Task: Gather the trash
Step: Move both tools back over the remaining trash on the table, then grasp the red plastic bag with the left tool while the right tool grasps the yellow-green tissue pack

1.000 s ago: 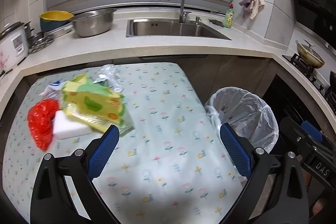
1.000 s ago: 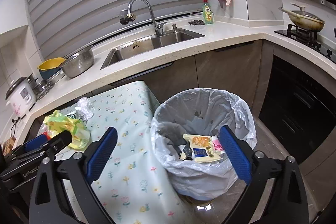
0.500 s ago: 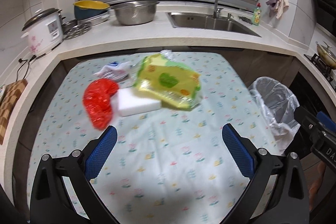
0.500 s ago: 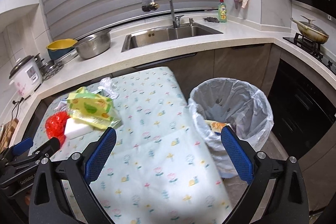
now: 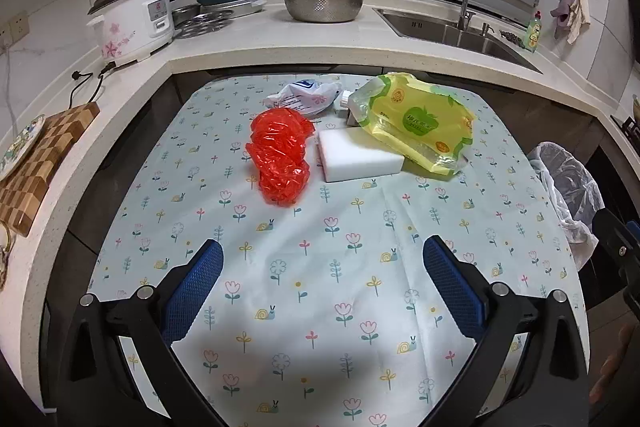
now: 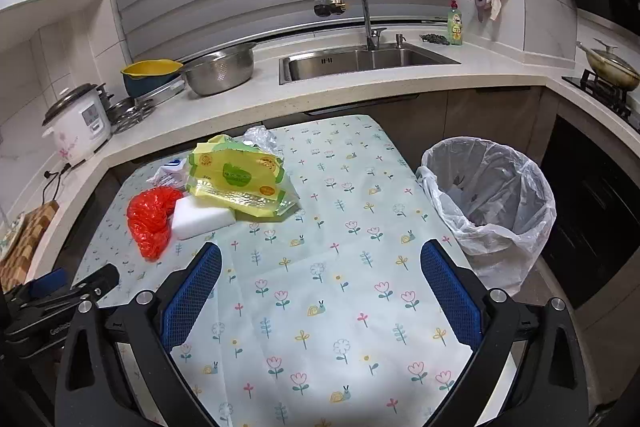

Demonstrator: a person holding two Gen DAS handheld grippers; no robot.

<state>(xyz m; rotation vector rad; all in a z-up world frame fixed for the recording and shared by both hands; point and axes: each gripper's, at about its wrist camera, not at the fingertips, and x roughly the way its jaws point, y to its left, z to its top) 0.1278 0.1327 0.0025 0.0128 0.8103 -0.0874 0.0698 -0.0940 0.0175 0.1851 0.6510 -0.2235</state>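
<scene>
The bench (image 5: 328, 291), spread with a flowered cloth, now fills both views. A second ago the right gripper (image 6: 320, 291) hung over the bin (image 6: 492, 203) looking down on packets inside it; it has since swung back over the cloth, and the left gripper (image 5: 324, 287) has turned from the bench's right edge to face the pile squarely. I judge one drop done and the next pick about to start.

Both grippers are empty, with jaws wide apart.

The bin stands off the bench's right edge, lined with a clear bag that hangs loose over its rim.

The trash left sits bunched at the far left of the bench. The pouch (image 5: 416, 123), yellow and green, glossy and creased, lies flat with one corner over the sponge (image 5: 360, 155), a clean white block. Touching the sponge's left side is the red bag (image 5: 280, 155), crumpled into a soft heap. Behind them lies a white wrapper (image 5: 304, 95) with blue print, and in the right view some clear film (image 6: 260, 137) shows behind the pouch.

The red bag and sponge lie nearest the left gripper and look the easiest to take first.
</scene>
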